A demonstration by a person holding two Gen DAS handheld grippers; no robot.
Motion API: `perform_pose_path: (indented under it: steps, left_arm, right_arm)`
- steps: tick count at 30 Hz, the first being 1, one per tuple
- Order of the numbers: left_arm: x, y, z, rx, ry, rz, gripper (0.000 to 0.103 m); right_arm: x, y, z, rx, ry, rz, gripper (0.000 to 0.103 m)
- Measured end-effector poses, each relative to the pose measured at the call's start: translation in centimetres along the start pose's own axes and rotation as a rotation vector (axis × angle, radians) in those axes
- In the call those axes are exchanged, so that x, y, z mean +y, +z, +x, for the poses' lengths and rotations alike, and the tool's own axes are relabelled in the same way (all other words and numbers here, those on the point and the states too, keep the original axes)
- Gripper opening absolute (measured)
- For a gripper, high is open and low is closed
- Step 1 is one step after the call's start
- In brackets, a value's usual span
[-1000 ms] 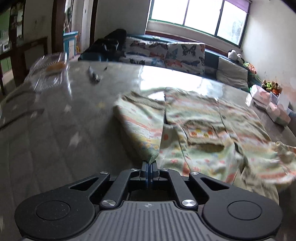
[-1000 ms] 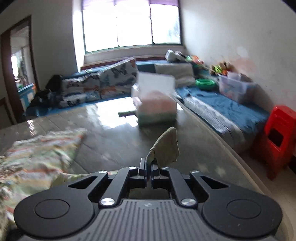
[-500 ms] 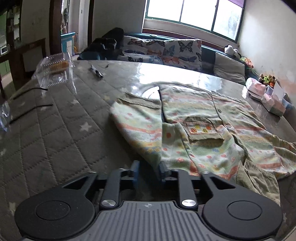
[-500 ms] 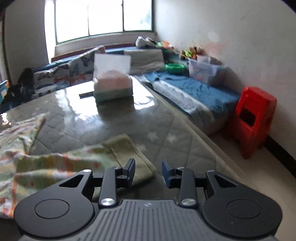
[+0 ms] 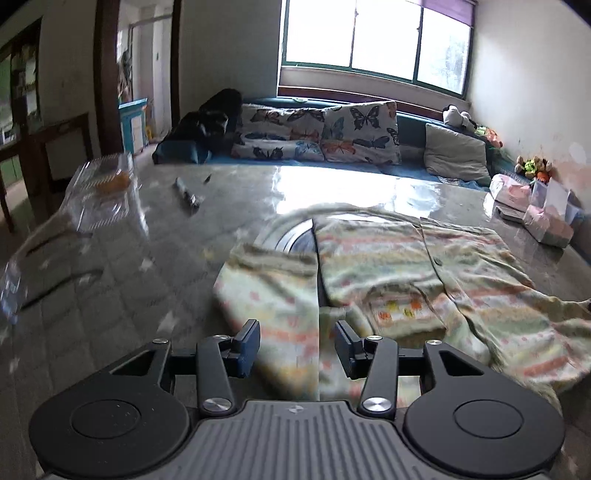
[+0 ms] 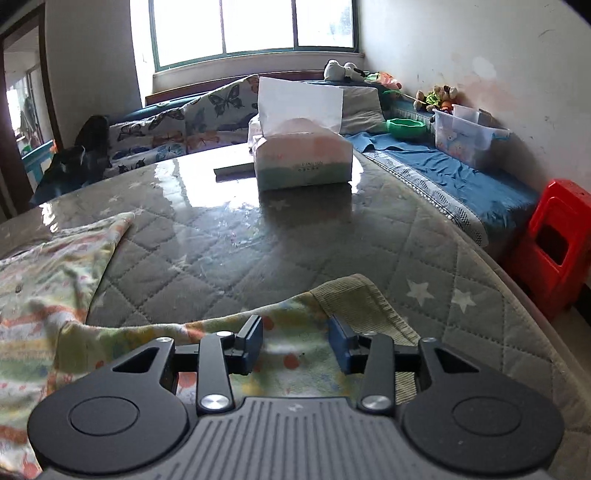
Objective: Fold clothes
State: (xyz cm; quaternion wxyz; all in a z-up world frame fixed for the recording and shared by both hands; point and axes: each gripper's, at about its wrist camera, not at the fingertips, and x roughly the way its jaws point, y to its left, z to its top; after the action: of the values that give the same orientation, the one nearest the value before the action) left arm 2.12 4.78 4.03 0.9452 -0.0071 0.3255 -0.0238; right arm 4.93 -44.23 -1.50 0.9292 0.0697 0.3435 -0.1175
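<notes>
Quilted table [image 6: 229, 266] by the window: a patterned shirt [image 5: 388, 266] lies spread, folding barely begun.
Left gripper [image 5: 297, 341] and right gripper [image 6: 295, 338] are opening, holding nothing, over the shirt's near sleeves; body still unfolded.

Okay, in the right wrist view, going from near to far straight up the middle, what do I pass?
right gripper with its jaws opening → patterned garment's sleeve lying under them, not gripped → bare quilted table cover → tissue box → butterfly cushions → window.
</notes>
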Motion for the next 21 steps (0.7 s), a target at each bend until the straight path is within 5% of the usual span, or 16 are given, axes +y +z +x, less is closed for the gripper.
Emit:
perform_pose_path:
  steps: [5, 12, 17, 21]
  left_arm:
    - [-1.3, 1.7, 5.2, 0.027, 0.025, 0.066, 0.044]
    - [-1.1, 2.3, 10.2, 0.088, 0.043, 0.089, 0.035]
    - [-1.2, 2.0, 11.1, 0.084, 0.054, 0.118, 0.011]
    - [-0.1, 2.2, 10.6, 0.066, 0.065, 0.072, 0.002]
  right_arm:
    - [0.6, -0.3, -0.1, -0.012, 0.007, -0.020, 0.056]
    - [0.9, -0.3, 0.1, -0.026, 0.003, -0.023, 0.063]
    - [1.1, -0.4, 0.2, -0.034, -0.001, -0.026, 0.066]
    - [1.2, -0.4, 0.2, -0.036, -0.004, -0.024, 0.067]
